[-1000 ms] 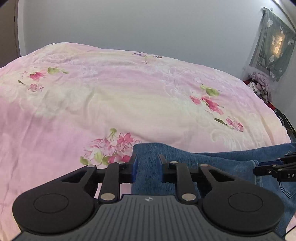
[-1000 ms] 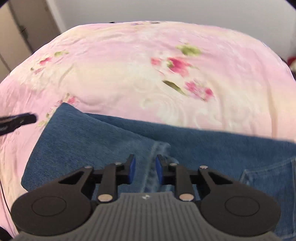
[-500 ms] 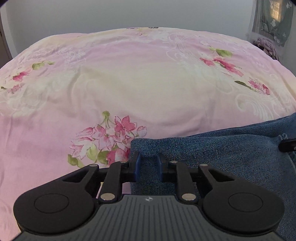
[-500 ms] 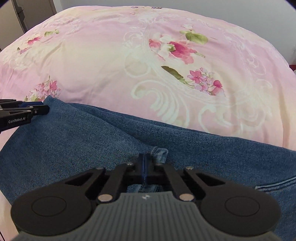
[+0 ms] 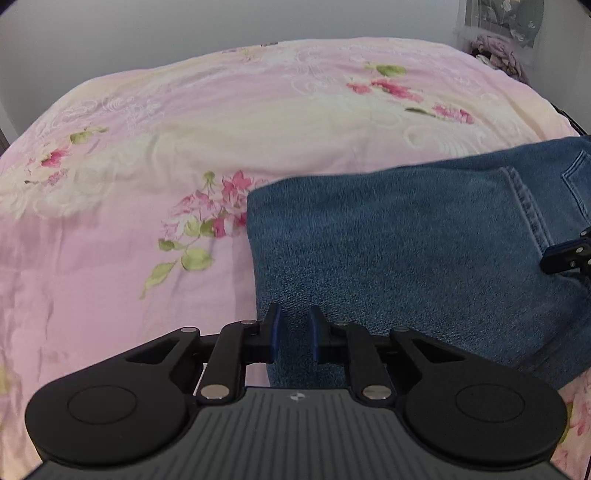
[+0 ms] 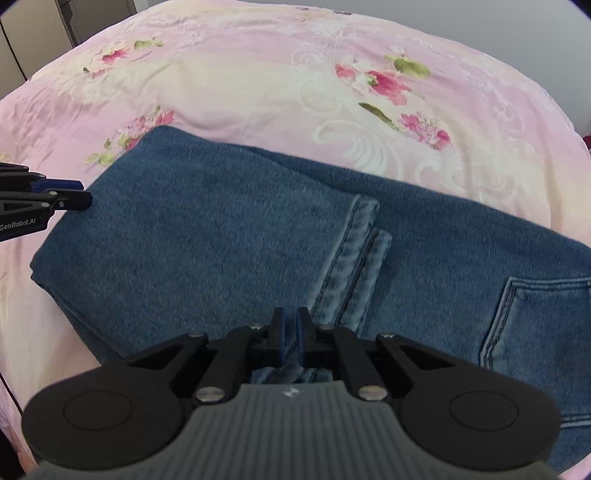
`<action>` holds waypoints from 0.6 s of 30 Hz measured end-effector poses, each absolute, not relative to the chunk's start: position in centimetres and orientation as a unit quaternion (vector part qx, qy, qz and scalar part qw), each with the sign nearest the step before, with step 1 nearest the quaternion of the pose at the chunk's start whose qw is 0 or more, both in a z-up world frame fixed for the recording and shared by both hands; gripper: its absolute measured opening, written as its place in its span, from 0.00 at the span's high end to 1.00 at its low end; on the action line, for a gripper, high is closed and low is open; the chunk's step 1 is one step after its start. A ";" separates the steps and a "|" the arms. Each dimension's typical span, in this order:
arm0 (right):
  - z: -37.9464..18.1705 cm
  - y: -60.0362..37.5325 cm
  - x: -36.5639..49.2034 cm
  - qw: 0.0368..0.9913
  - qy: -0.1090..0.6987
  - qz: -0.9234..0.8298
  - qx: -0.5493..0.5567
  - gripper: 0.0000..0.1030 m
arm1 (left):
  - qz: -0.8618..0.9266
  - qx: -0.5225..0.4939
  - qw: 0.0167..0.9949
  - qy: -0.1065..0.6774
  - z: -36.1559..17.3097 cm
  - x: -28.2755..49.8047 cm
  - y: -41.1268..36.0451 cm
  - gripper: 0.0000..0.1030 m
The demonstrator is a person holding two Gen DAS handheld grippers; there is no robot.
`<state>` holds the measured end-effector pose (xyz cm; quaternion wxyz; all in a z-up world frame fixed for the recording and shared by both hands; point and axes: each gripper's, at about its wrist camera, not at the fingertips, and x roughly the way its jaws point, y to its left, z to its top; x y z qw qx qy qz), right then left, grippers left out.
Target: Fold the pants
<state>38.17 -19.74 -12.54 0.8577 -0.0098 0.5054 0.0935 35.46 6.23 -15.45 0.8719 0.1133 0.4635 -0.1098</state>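
Covering nearly everything in both views, a pink floral bedspread (image 5: 147, 258) is lying smooth under a pale wall (image 5: 184, 29). Blue jeans (image 6: 221, 229) are lying folded on its near side, one leg doubled back so that the hems (image 6: 365, 240) are resting on the upper part, beside a back pocket (image 6: 535, 317); in the left wrist view the folded edge is showing as a straight left side just beside a printed flower cluster (image 5: 218, 214). Some clothes (image 5: 495, 48) are sitting heaped at the far right corner by a hanging cloth. The left gripper (image 5: 293, 338) is hovering at the fold's near corner, its jaws having just been narrowing, a clear gap between the blue pads with denim showing behind it; whether the cloth is pinched I cannot tell. The right gripper (image 6: 290, 332) is sitting over the hem seams with its jaws drawn together, a bit of denim showing below them, though a grip on it is not certain.
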 end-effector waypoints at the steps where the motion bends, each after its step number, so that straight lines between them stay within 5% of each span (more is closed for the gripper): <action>1: -13.1 -20.0 38.1 0.860 0.502 0.093 -0.008 1.00 | -0.109 0.102 0.869 0.471 -16.5 35.5 6.5 0.83; 18: -10.5 -18.0 32.4 0.887 0.452 0.087 -0.037 1.00 | -0.106 0.062 0.883 0.454 -13.2 28.3 7.5 0.83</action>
